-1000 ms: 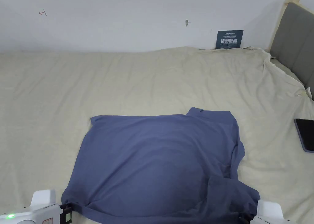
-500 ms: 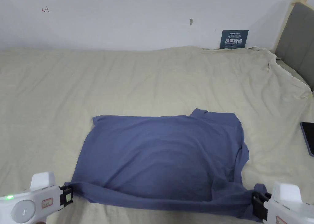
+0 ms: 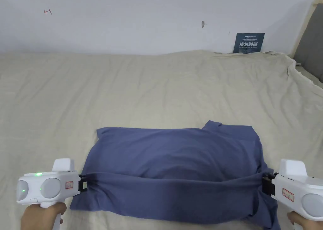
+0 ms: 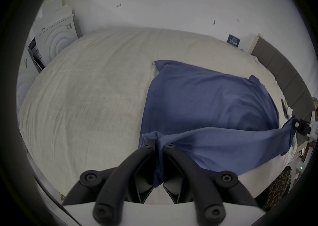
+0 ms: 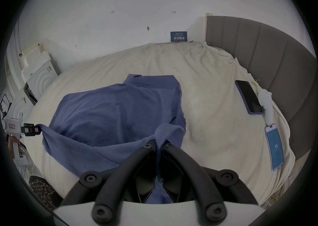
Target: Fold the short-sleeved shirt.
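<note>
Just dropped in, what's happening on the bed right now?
A person holds a two-jaw gripper in each hand over a cream bedsheet. The left gripper and right gripper are each clamped on a near corner of the blue short-sleeved shirt, lifting its near edge taut between them. The far part lies flat on the sheet.

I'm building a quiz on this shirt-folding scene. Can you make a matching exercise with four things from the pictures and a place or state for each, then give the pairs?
Things:
1. blue shirt
2. left gripper
3. dark phone
4. blue sign

Places or states:
A. leans against the wall at the far edge of the bed
B. lies screen up on the sheet near the grey headboard
C. spread on the bed, near edge lifted and pulled taut
D. shut on the shirt's near left corner

Pairs: 1-C, 2-D, 3-B, 4-A
</note>
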